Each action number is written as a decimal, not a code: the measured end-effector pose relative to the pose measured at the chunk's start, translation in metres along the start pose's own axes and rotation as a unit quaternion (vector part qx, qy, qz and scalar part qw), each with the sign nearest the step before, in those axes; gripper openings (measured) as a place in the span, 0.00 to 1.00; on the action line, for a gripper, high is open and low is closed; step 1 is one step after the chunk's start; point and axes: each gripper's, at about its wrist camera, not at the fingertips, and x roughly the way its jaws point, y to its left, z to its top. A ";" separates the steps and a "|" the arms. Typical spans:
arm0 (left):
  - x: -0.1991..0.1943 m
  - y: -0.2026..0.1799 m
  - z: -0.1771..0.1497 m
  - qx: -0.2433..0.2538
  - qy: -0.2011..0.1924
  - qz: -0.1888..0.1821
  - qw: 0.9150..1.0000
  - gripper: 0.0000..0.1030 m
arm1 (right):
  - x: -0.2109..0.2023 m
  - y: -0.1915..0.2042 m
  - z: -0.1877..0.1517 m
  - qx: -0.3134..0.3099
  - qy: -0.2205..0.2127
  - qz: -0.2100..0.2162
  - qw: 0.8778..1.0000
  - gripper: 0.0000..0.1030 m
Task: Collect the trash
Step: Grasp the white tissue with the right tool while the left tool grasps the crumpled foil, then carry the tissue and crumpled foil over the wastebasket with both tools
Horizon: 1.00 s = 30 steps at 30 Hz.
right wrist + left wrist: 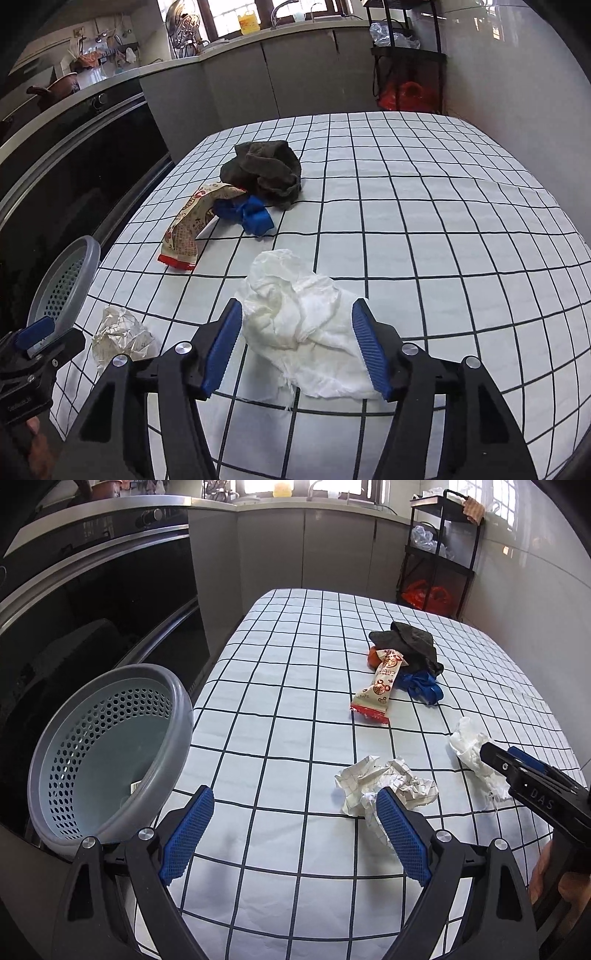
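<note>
A white crumpled tissue (295, 332) lies on the checked tablecloth (424, 229) between the jaws of my right gripper (297, 306). The jaws stand open around it and the left pad is clear of it. My left gripper (295, 795) is open over bare cloth with nothing between its fingers. A crumpled ball of checked paper (384, 782) lies just past its right fingertip. Further back lie a snack wrapper (380, 679), a dark cloth (410, 642) and a blue scrap (423, 686). A grey perforated basket (181, 709) tilts at the table's left edge.
A dark oven front (110, 602) runs along the left beside the basket. Grey cabinets (332, 542) stand behind the table. A black shelf rack (439, 554) with a red bag stands at the back right against a white wall (535, 609). Something orange (373, 656) shows under the wrapper.
</note>
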 end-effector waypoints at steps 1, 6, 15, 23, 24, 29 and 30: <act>0.001 0.000 0.000 0.000 0.001 0.001 1.000 0.86 | 0.005 0.002 0.002 -0.004 0.005 -0.005 1.000 0.58; 0.000 -0.001 -0.001 -0.001 0.000 -0.006 1.000 0.90 | 0.019 0.010 0.004 -0.023 0.027 -0.016 0.999 0.48; 0.008 -0.019 -0.003 0.018 0.012 -0.026 0.999 0.91 | 0.005 0.002 0.000 -0.003 0.013 0.000 1.000 0.04; 0.027 -0.043 0.002 0.029 0.023 -0.051 0.998 0.93 | -0.025 -0.020 -0.010 0.046 -0.007 0.013 0.999 0.04; 0.031 -0.046 0.002 0.031 0.026 -0.049 0.998 0.93 | -0.027 -0.022 -0.010 0.049 -0.008 0.015 0.999 0.04; 0.049 -0.052 0.003 0.029 0.046 -0.045 0.998 0.71 | -0.038 -0.028 -0.016 0.058 -0.009 0.017 0.998 0.04; 0.052 -0.052 0.003 0.028 0.054 -0.046 0.997 0.64 | -0.039 -0.028 -0.017 0.058 -0.009 0.017 0.998 0.04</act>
